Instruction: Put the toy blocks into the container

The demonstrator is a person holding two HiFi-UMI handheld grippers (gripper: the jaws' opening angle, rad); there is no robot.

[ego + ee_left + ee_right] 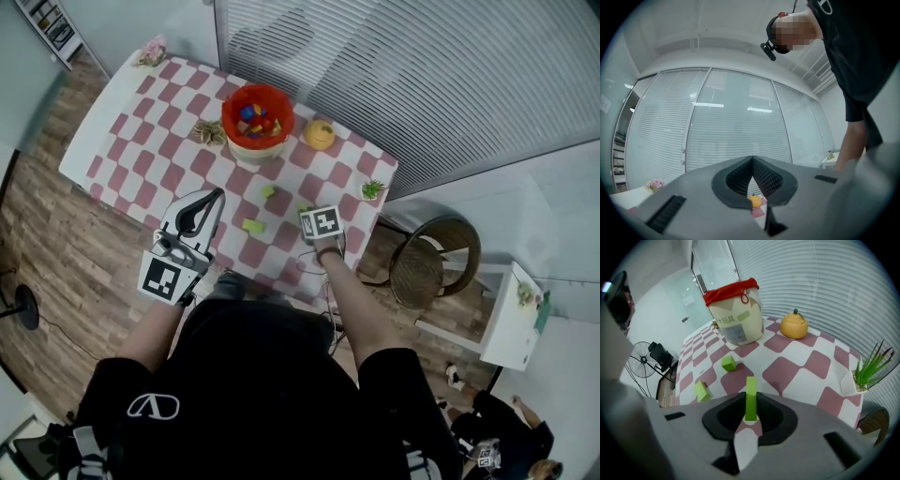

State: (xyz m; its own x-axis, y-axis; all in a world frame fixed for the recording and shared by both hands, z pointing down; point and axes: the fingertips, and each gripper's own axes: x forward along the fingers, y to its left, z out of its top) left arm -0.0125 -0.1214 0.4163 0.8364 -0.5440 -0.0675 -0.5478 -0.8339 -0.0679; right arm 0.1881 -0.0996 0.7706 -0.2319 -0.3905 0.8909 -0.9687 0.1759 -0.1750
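While L gripper point(753, 161) sits closed, empty, R gripper point(751, 400) clamps upright green block point(750, 386) btw jaws

Head view, steeply down over the table point(111, 141); left gripper view, level toward the blinds point(731, 122); right gripper view, close, angled at the tabletop. All show the orange pot point(319, 134).

Pale slatted blinds point(450, 75) back a plank floor point(37, 234) and a round stool point(424, 270).

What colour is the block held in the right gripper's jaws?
Bright green. The block shows best in the right gripper view.
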